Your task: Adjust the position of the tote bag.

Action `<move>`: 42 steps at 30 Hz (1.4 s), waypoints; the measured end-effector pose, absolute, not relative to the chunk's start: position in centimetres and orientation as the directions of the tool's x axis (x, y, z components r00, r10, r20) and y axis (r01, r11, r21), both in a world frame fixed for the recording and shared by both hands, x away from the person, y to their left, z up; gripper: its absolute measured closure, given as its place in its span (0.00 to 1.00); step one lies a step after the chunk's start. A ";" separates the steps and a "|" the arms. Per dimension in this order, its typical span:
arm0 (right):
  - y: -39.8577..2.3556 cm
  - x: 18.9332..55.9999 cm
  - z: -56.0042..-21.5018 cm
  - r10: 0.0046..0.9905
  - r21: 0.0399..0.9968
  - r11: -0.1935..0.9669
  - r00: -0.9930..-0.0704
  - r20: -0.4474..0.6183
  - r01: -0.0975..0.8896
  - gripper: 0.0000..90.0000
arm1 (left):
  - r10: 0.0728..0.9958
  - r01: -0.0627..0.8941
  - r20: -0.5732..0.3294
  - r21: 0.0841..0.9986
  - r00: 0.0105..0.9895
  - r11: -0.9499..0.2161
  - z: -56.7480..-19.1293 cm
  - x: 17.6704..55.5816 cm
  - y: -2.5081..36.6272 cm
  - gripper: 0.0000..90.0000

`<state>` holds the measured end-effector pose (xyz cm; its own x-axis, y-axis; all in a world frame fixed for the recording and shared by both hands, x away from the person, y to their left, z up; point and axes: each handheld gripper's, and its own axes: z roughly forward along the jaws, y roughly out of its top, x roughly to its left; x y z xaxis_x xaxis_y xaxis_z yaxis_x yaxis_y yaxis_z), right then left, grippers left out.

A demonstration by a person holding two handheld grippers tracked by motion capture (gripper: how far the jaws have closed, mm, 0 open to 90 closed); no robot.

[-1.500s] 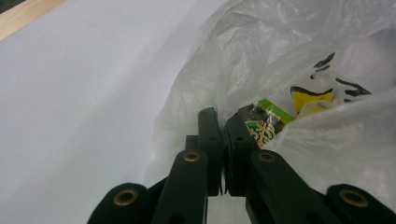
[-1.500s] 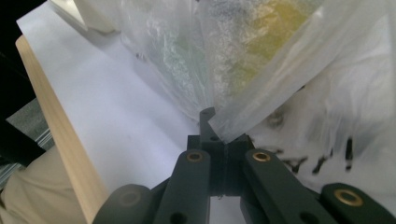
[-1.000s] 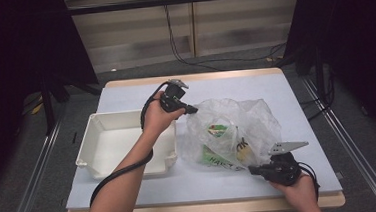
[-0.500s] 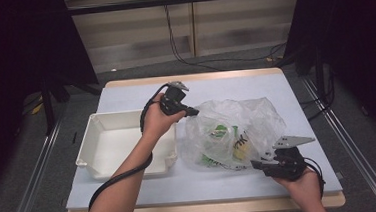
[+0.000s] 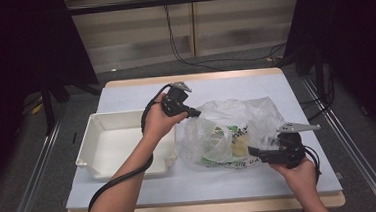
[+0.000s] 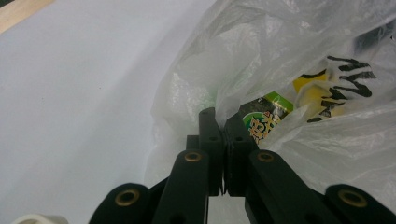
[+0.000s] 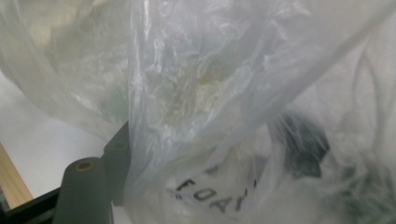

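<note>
Fingers first: the left gripper [image 5: 195,112] is keeping its jaws pressed together, pinching a fold of the clear plastic bag [image 5: 237,127] at the bag's upper left edge; in the left gripper view [image 6: 223,135] the two black jaws are meeting on the film with no gap between them. The right gripper [image 5: 253,153] is standing with its jaws parted, having just been opening; in the right gripper view, bag film is draping between and over its jaws, one dark finger [image 7: 88,186] is showing at the lower left, and whether the pads are pressing on the film is not clear.

Going from largest down, the table [image 5: 131,190] with its pale blue-white top is bearing everything. On its left half a white rectangular tray [image 5: 91,148] is lying just beside the bag. The bag is sitting at the middle and right of the table, between the two grippers, crumpled and partly billowing. Inside it, packets are showing through the film: a green and white packet [image 6: 261,119] with printed characters, lying close behind the left jaws, and a yellow packet [image 6: 317,91] with black lettering beside it.
</note>
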<state>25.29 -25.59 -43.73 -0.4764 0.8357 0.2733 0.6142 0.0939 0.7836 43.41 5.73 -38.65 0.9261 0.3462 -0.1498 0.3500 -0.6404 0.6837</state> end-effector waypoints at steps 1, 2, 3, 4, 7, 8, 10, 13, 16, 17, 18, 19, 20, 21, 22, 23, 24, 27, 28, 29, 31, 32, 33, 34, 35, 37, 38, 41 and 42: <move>-25.6 25.5 -43.7 0.832 0.783 0.100 -0.484 0.273 0.614 0.47 | 0.352 0.366 -0.170 0.693 0.920 -0.621 -38.8 43.3 5.6 0.98; -25.5 25.7 -43.8 0.827 0.786 0.108 -0.494 0.269 0.609 0.52 | 0.341 0.347 -0.151 0.685 0.928 -0.641 -38.8 43.3 5.7 0.98; -25.6 25.8 -43.9 0.829 0.781 0.108 -0.490 0.271 0.615 0.61 | 0.339 0.346 -0.151 0.684 0.929 -0.642 -38.9 43.3 5.7 0.98; -25.6 25.9 -44.0 0.821 0.781 0.122 -0.505 0.267 0.612 0.73 | 0.346 0.348 -0.145 0.678 0.927 -0.648 -38.9 43.3 5.7 0.98; -25.8 25.8 -44.2 0.817 0.779 0.156 -0.523 0.244 0.607 0.92 | 0.351 0.352 -0.147 0.680 0.925 -0.643 -39.2 43.5 6.0 0.99; -25.9 25.7 -44.3 0.815 0.780 0.160 -0.527 0.242 0.605 0.96 | 0.360 0.357 -0.140 0.666 0.922 -0.655 -39.1 43.6 6.2 0.99; -26.1 25.7 -44.5 0.812 0.763 0.168 -0.527 0.252 0.624 0.98 | 0.374 0.369 -0.144 0.668 0.916 -0.647 -39.2 43.9 6.7 0.99; -26.1 25.7 -45.2 0.807 0.728 0.202 -0.533 0.255 0.655 0.99 | 0.386 0.387 -0.167 0.690 0.907 -0.612 -39.4 44.2 7.1 0.99; -25.9 25.9 -45.9 0.805 0.704 0.232 -0.539 0.248 0.671 0.99 | 0.384 0.393 -0.176 0.686 0.906 -0.612 -39.4 44.5 7.4 0.99; -25.9 25.9 -46.0 0.805 0.704 0.234 -0.539 0.247 0.671 0.99 | 0.384 0.388 -0.166 0.677 0.908 -0.625 -39.4 44.6 7.5 0.99; -25.9 25.9 -46.0 0.807 0.703 0.226 -0.534 0.252 0.674 0.99 | 0.388 0.396 -0.174 0.678 0.905 -0.619 -39.4 44.8 7.6 0.99; -26.0 25.9 -45.9 0.802 0.703 0.220 -0.536 0.263 0.676 0.99 | 0.394 0.409 -0.189 0.679 0.900 -0.609 -39.5 44.9 7.6 0.99; -26.1 25.9 -45.9 0.798 0.705 0.217 -0.539 0.270 0.675 0.99 | 0.385 0.403 -0.189 0.682 0.903 -0.611 -39.5 45.1 7.6 0.99; -26.1 25.8 -45.8 0.799 0.708 0.217 -0.539 0.266 0.671 0.99 | 0.381 0.393 -0.178 0.682 0.907 -0.617 -39.6 45.2 7.5 0.99; -26.2 25.7 -45.8 0.795 0.710 0.212 -0.541 0.275 0.672 0.98 | 0.391 0.404 -0.183 0.676 0.902 -0.616 -39.6 45.2 7.4 0.99; -26.3 25.7 -45.8 0.797 0.714 0.209 -0.540 0.271 0.668 0.98 | 0.387 0.400 -0.183 0.683 0.904 -0.612 -39.6 45.3 7.2 0.99; -26.3 25.6 -45.8 0.798 0.713 0.215 -0.541 0.267 0.668 0.97 | 0.378 0.390 -0.176 0.679 0.909 -0.622 -39.6 45.4 7.1 0.99; -26.5 25.6 -45.9 0.811 0.717 0.192 -0.520 0.269 0.670 0.82 | 0.392 0.409 -0.196 0.694 0.899 -0.593 -39.7 45.3 6.9 0.98; -26.5 25.6 -45.8 0.806 0.720 0.193 -0.526 0.271 0.667 0.80 | 0.389 0.395 -0.178 0.696 0.904 -0.600 -39.5 45.3 6.9 0.98; -26.5 25.5 -45.7 0.807 0.724 0.190 -0.525 0.269 0.663 0.77 | 0.390 0.386 -0.166 0.702 0.906 -0.598 -39.5 45.3 7.0 0.95; -26.5 25.5 -45.4 0.810 0.730 0.187 -0.524 0.264 0.657 0.75 | 0.396 0.384 -0.159 0.710 0.904 -0.591 -39.2 45.1 7.1 0.82; -26.4 25.4 -45.1 0.810 0.734 0.187 -0.525 0.261 0.653 0.72 | 0.398 0.388 -0.168 0.721 0.902 -0.574 -39.1 44.9 7.0 0.78; -26.4 25.4 -44.9 0.815 0.741 0.187 -0.523 0.249 0.644 0.67 | 0.395 0.386 -0.168 0.722 0.903 -0.575 -38.9 44.8 7.1 0.74; -26.3 25.4 -44.8 0.821 0.744 0.192 -0.520 0.236 0.640 0.63 | 0.404 0.383 -0.158 0.726 0.901 -0.571 -38.7 44.6 7.1 0.67; -26.2 25.4 -44.6 0.825 0.743 0.197 -0.518 0.226 0.639 0.59 | 0.413 0.384 -0.150 0.724 0.898 -0.573 -38.5 44.3 7.0 0.60; -26.1 25.2 -44.3 0.837 0.746 0.206 -0.509 0.200 0.633 0.47 | 0.397 0.376 -0.152 0.724 0.905 -0.578 -38.2 44.0 7.0 0.58; -26.1 25.1 -44.2 0.842 0.744 0.210 -0.505 0.192 0.634 0.43 | 0.397 0.377 -0.157 0.728 0.904 -0.572 -38.1 43.7 6.9 0.56; -26.2 24.8 -43.7 0.846 0.749 0.216 -0.503 0.176 0.626 0.36 | 0.397 0.365 -0.140 0.734 0.907 -0.574 -37.9 43.3 6.9 0.52; -26.3 24.7 -43.7 0.849 0.748 0.219 -0.500 0.171 0.627 0.34 | 0.400 0.364 -0.133 0.727 0.907 -0.582 -37.8 43.1 6.9 0.50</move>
